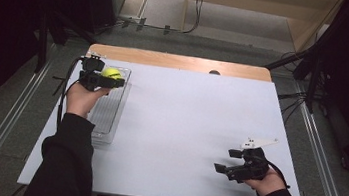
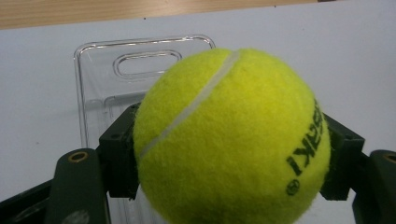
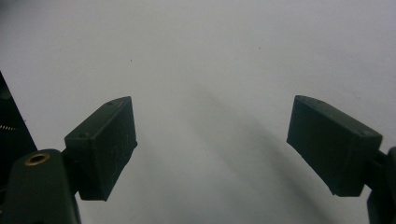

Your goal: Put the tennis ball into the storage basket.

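A yellow tennis ball (image 2: 231, 140) with black lettering sits clamped between the two black jaws of my left gripper (image 2: 231, 161). In the high view that gripper (image 1: 107, 77) holds the ball (image 1: 111, 72) above the far end of a clear plastic tray (image 1: 107, 115) at the table's left side. My right gripper (image 1: 226, 161) rests low near the table's front right, jaws spread wide. Its own view shows the right gripper (image 3: 212, 140) open over bare white surface, nothing between the pads.
A white sheet (image 1: 183, 129) covers the table; a wooden strip (image 1: 177, 61) shows along the far edge. Dark stands and cables flank both sides of the table. The clear tray (image 2: 116, 79) has a handle slot at its far end.
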Available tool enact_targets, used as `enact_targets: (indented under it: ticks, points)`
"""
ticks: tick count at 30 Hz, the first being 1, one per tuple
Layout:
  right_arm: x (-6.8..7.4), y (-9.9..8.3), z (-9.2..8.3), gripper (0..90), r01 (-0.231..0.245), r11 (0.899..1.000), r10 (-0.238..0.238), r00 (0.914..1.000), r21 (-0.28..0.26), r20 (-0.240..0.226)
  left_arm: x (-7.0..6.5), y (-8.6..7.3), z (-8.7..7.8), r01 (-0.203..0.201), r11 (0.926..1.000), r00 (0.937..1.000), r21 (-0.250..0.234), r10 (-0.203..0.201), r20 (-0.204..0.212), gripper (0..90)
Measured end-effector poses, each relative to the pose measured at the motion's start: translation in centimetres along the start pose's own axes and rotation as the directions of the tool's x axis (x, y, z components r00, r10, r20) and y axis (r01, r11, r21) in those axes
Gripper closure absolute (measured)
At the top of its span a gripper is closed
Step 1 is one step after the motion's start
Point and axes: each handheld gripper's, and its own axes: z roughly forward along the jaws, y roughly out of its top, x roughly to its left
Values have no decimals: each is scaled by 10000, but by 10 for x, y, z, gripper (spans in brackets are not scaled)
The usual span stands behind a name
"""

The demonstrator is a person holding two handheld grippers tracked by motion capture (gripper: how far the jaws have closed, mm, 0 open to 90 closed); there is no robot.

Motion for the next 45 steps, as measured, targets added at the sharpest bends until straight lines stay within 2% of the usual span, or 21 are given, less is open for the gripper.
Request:
enact_targets:
  ticks: [4, 18, 23, 29, 45]
  points:
    - [0, 0, 0, 137, 29, 10000, -29, 10000, 9, -1, 1, -2, 3, -10, 10000, 10000, 24, 10, -58, 269]
    - [-1, 0, -1, 137, -38, 10000, 38, 10000, 14, 50, 8, -7, 9, 345, 9994, 9992, 68, -344, -213, 268]
    - [-1, 0, -1, 137, -30, 10000, 30, 10000, -8, 38, 9, -10, 15, 377, 9985, 9990, 400, -366, -261, 267]
    - [-1, 0, -1, 137, -7, 10000, 7, 10000, -7, 15, 11, -13, 20, 426, 9976, 9987, 551, -411, -290, 266]
    - [-1, 0, -1, 137, 2, 10000, -2, 10000, -12, 5, 13, -13, 20, 575, 9966, 9981, 584, -560, -268, 262]
